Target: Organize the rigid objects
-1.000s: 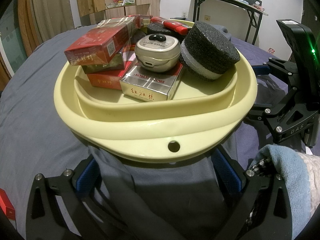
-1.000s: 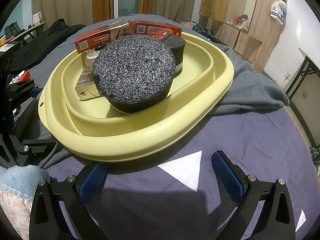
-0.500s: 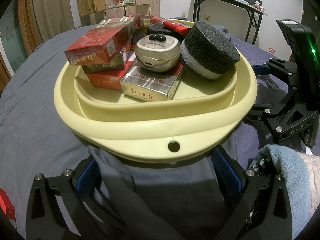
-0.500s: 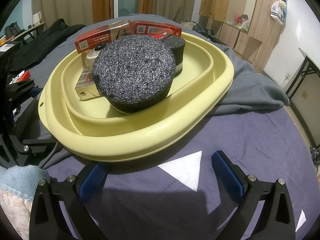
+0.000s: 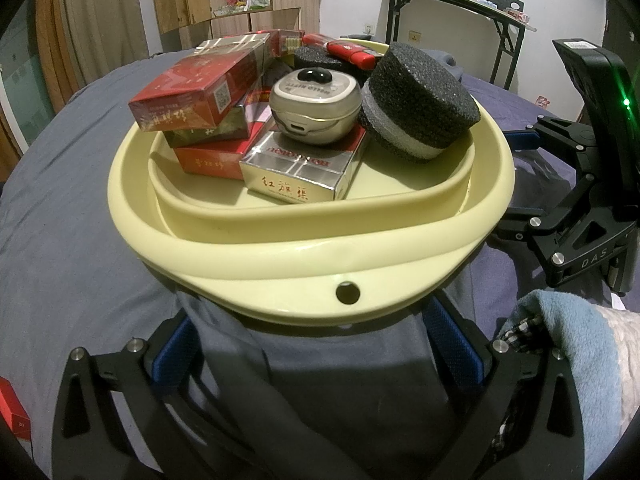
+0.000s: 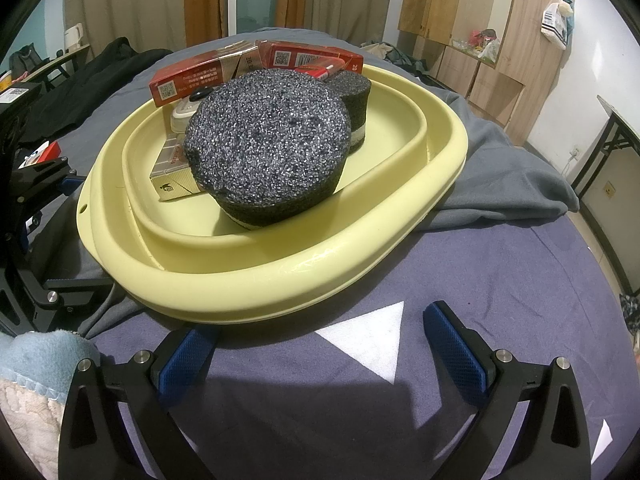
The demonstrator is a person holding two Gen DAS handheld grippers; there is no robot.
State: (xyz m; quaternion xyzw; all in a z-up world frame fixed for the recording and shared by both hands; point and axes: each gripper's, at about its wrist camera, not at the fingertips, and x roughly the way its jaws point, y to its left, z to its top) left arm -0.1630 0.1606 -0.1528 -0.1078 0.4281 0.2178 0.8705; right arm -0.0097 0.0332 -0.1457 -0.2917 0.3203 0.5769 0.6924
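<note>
A pale yellow basin [image 5: 304, 272] sits on a bed, also in the right wrist view [image 6: 256, 284]. It holds red cigarette boxes [image 5: 196, 96], a silver box [image 5: 304, 168], a beige rounded case [image 5: 314, 112] on top of it, and black foam discs [image 5: 420, 96], the nearest one large in the right wrist view [image 6: 268, 144]. My left gripper [image 5: 316, 352] is open and empty just in front of the basin's rim. My right gripper [image 6: 320, 356] is open and empty, just short of the basin's other side.
The basin rests on a grey garment [image 6: 508, 176] over a purple sheet [image 6: 480, 280]. A red box [image 5: 14, 412] lies at the left edge. A light blue towel [image 5: 560, 360] covers the holding hand. Wooden cabinets [image 6: 480, 32] and a folding table [image 5: 452, 4] stand behind.
</note>
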